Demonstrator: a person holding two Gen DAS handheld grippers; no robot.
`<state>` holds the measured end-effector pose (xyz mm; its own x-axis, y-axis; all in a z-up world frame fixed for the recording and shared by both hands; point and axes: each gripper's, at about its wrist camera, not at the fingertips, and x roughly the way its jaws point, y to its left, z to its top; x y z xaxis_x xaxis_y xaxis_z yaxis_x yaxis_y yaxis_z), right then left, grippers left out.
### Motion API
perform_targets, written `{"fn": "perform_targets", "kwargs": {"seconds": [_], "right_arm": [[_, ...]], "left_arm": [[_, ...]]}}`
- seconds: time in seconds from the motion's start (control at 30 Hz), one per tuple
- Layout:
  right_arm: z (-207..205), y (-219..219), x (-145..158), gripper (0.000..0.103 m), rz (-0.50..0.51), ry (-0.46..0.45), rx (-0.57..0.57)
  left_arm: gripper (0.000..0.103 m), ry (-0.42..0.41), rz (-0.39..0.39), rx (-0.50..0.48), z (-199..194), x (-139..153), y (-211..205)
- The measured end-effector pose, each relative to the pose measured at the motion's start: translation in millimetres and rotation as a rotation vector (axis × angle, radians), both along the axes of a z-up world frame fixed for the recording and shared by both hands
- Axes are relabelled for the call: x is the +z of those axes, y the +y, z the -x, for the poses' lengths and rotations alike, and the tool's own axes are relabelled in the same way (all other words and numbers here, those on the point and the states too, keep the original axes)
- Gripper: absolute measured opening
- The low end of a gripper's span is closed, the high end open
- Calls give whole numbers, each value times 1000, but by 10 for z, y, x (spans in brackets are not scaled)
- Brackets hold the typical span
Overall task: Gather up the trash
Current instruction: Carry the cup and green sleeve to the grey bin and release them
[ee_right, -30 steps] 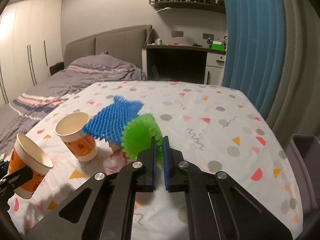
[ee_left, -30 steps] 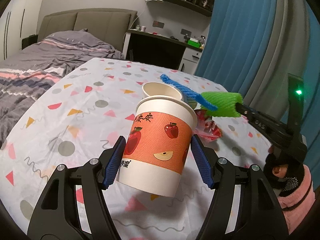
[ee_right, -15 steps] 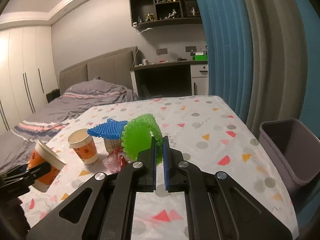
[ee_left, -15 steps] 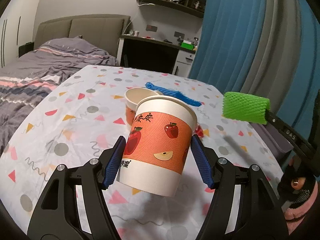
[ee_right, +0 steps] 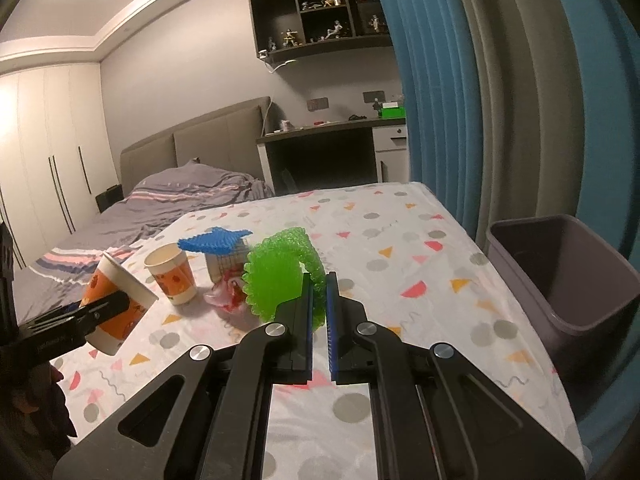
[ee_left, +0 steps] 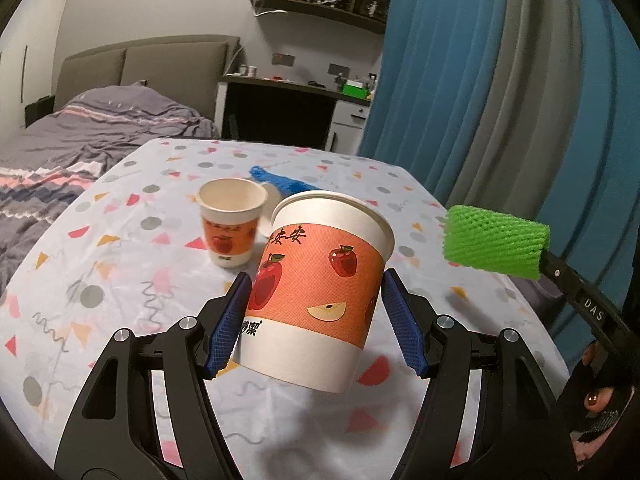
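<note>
My left gripper (ee_left: 316, 312) is shut on an orange apple-print paper cup (ee_left: 320, 288) and holds it tilted above the table; it also shows in the right wrist view (ee_right: 116, 304). My right gripper (ee_right: 319, 300) is shut on a green foam net sleeve (ee_right: 280, 276), raised above the table; the sleeve shows at the right of the left wrist view (ee_left: 494, 242). A second paper cup (ee_left: 231, 222) stands upright on the table (ee_left: 120, 264). A blue foam net (ee_right: 214, 239) lies over a small item behind it. A red-and-clear crumpled wrapper (ee_right: 226, 296) lies beside them.
A grey-purple trash bin (ee_right: 568, 280) stands off the table's right edge by the blue curtain (ee_right: 460, 100). A bed (ee_right: 168, 204) and a dark desk (ee_right: 328, 148) lie beyond the table.
My right gripper has lifted the green net up and to the right, away from the pile; the bin has come into view. My left gripper has kept the cup raised, drifting rightward.
</note>
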<state>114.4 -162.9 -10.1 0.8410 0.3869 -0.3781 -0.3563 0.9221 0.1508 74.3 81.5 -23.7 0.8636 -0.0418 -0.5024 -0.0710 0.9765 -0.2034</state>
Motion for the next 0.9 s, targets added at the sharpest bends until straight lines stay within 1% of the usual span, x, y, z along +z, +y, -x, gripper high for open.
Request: {"fn": "perform_targets", "kwargs": {"seconds": [0.2, 0.4, 0.5, 0.77, 0.9], "right_arm": [[57, -202, 6, 7, -11, -12, -30], [61, -460, -7, 7, -32, -17, -74], [56, -569, 2, 7, -44, -22, -93], [31, -922, 76, 7, -65, -49, -174], [0, -1134, 102, 7, -65, -64, -226]], "left_arm": [[66, 1, -7, -70, -140, 6, -301], [66, -22, -21, -143, -283, 87, -594], [66, -31, -15, -182, -359, 115, -740], [66, -45, -7, -296, -656, 184, -1157], [66, -43, -1, -375, -859, 197, -1453]]}}
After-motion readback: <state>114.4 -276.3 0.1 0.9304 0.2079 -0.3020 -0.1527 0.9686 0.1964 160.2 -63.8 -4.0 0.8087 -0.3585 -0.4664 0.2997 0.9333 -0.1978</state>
